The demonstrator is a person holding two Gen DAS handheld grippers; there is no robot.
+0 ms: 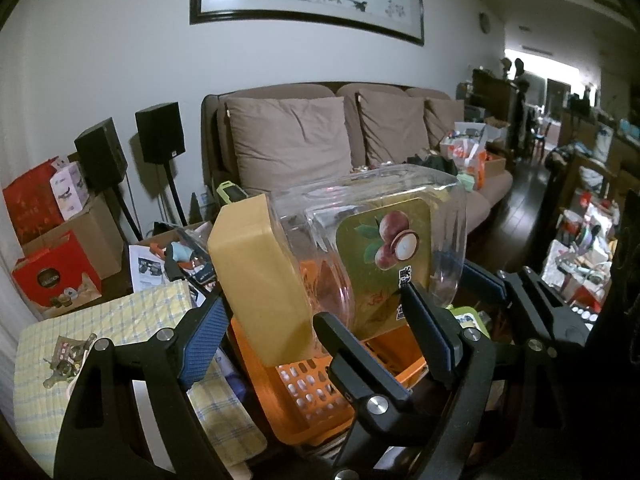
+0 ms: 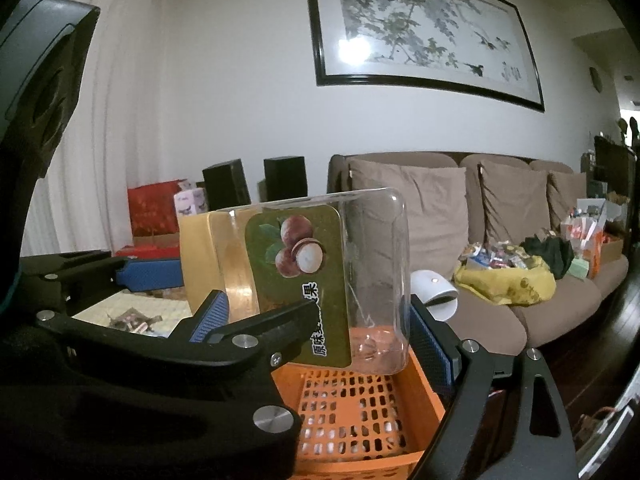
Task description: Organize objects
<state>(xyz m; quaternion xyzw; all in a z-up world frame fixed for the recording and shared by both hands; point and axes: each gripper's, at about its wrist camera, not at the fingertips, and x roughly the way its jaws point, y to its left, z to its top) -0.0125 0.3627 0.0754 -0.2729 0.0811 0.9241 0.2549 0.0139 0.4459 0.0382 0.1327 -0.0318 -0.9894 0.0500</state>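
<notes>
A clear plastic jar [image 1: 380, 200] [image 2: 372, 260] with a tan square lid [image 1: 256, 272] [image 2: 196, 256] and a green nut label lies tilted on its side in the air. It hangs just above an orange perforated basket [image 1: 304, 392] [image 2: 360, 412]. My left gripper [image 1: 316, 320] [image 2: 244, 288] stands wide around the lid end, blue pads against the jar. My right gripper [image 2: 316, 308] [image 1: 394, 294] clasps the clear body, one pad at the jar's bottom edge. The fingers of the two grippers interleave. The jar looks empty.
A yellow checked cloth [image 1: 120, 328] with a small trinket lies left of the basket. Behind stand a brown sofa [image 2: 432, 216] with clutter on its seat, two black speakers [image 1: 160, 132], and red boxes [image 1: 52, 276]. A crowded table [image 1: 580, 248] is at the right.
</notes>
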